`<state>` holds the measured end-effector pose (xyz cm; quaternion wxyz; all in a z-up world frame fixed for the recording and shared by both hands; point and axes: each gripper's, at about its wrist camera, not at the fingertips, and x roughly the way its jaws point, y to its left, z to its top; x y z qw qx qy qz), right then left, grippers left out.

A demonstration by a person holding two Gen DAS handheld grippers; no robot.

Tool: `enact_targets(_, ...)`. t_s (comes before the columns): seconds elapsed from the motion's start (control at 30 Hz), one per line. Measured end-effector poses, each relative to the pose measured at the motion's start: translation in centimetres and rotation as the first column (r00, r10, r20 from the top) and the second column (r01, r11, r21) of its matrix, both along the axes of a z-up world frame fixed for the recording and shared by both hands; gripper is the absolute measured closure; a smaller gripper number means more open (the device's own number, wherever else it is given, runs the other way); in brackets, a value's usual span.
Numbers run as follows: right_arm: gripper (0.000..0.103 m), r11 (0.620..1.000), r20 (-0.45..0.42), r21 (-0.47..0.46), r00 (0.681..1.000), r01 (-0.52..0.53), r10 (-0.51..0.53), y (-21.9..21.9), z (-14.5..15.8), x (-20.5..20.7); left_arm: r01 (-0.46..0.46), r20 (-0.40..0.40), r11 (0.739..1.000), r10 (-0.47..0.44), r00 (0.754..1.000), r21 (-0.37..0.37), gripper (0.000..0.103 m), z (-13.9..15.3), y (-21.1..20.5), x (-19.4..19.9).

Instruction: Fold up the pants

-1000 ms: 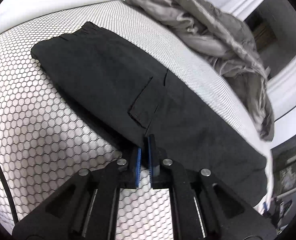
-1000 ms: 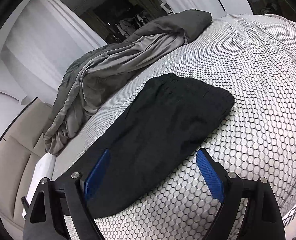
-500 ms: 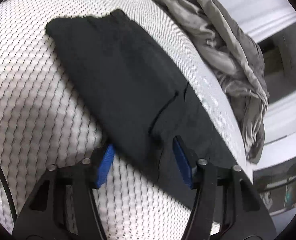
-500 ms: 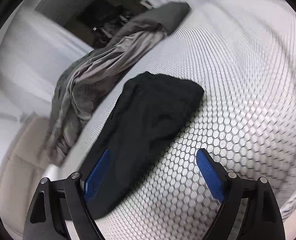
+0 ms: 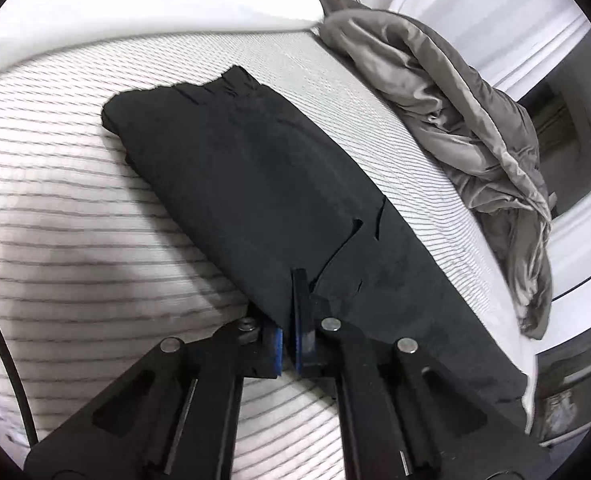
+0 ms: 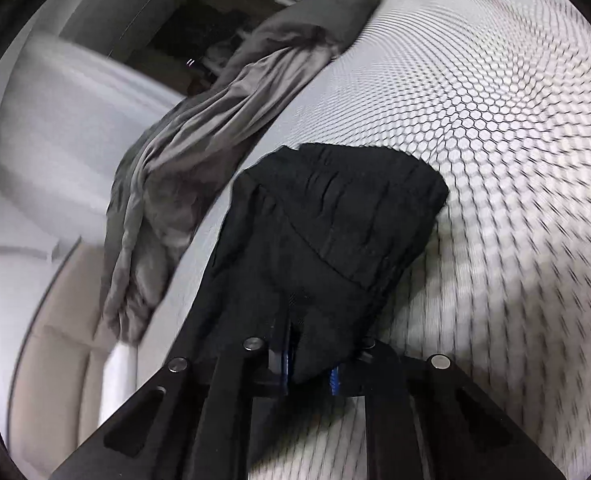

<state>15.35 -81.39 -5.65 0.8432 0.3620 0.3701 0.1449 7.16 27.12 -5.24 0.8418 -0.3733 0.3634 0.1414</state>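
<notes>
Black pants (image 5: pixel 255 180) lie folded lengthwise across a white bed cover with a honeycomb print (image 5: pixel 55 200). In the left wrist view my left gripper (image 5: pixel 289 322) sits at the pants' near long edge beside a cargo pocket, its jaws closing tight with the hem pinched between the blue pads. In the right wrist view the pants (image 6: pixel 335 220) run away from the camera, waistband end farthest. My right gripper (image 6: pixel 309 368) is closing on a bunched fold of the near end, and the fabric fills the gap between its pads.
A crumpled grey blanket (image 5: pixel 455 100) lies along the far side of the bed, also the grey blanket (image 6: pixel 215 112) in the right view. A white pillow (image 5: pixel 135 0) sits at the head. A beige sofa (image 6: pixel 47 340) stands past the bed edge. The patterned cover (image 6: pixel 515 120) stretches to the right.
The left gripper opened, slid along the pants' edge and shut on it. The right gripper dropped toward the pants' near end and went from wide open to closed on the fabric.
</notes>
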Motion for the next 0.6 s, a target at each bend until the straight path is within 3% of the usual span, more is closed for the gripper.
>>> enact_targets(0.1,0.088,0.999,-0.001,-0.034,1.0,-0.029,0.029,-0.2,0.1,-2.8,0.014,-0.061,0.999,-0.011,0.998,0.051,0.093,-0.5,0.9,-1.8)
enact_targets(0.17,0.061,0.993,-0.07,-0.101,0.996,-0.059,0.052,0.0,-0.8,-2.5,0.0,-0.096,0.996,0.008,0.995,0.087,0.088,-0.4,1.1,-2.1)
enact_targets(0.2,0.058,0.992,-0.07,-0.102,0.995,-0.08,0.073,-0.3,-0.8,-2.5,-0.012,-0.099,0.993,0.024,0.995,0.115,0.086,0.0,1.2,-2.5)
enact_targets(0.27,0.057,0.987,-0.031,-0.157,0.999,-0.036,0.031,-1.5,0.5,-3.3,-0.046,-0.103,0.978,0.068,0.992,0.204,0.081,1.5,0.8,-3.2)
enact_targets(0.33,0.037,0.963,0.003,-0.261,0.997,0.07,-0.072,-2.9,2.1,-4.2,-0.069,-0.099,0.95,0.104,0.99,0.304,0.08,3.4,-0.3,-3.5)
enact_targets(0.4,0.036,0.915,0.058,-0.367,0.986,0.165,-0.155,-3.6,3.9,-4.9,-0.074,-0.049,0.934,0.097,0.994,0.351,0.064,5.2,-1.6,-4.0)
enact_targets(0.43,0.036,0.879,0.103,-0.433,0.979,0.201,-0.174,-3.3,5.1,-5.2,-0.067,-0.007,0.932,0.074,0.997,0.356,0.057,5.9,-2.5,-4.3)
enact_targets(0.5,0.03,0.869,0.181,-0.456,0.976,0.189,-0.118,-2.0,7.0,-6.2,-0.001,0.067,0.937,-0.024,0.997,0.349,0.027,7.1,-5.0,-4.3)
enact_targets(0.53,0.016,0.876,0.216,-0.453,0.974,0.163,-0.07,-1.2,7.8,-6.7,0.055,0.089,0.938,-0.09,0.992,0.343,0.023,7.5,-6.5,-4.0)
enact_targets(0.6,0.0,0.894,0.256,-0.444,0.965,0.064,0.058,1.8,8.7,-7.1,0.201,0.097,0.914,-0.249,0.964,0.352,0.019,7.7,-10.5,-3.0)
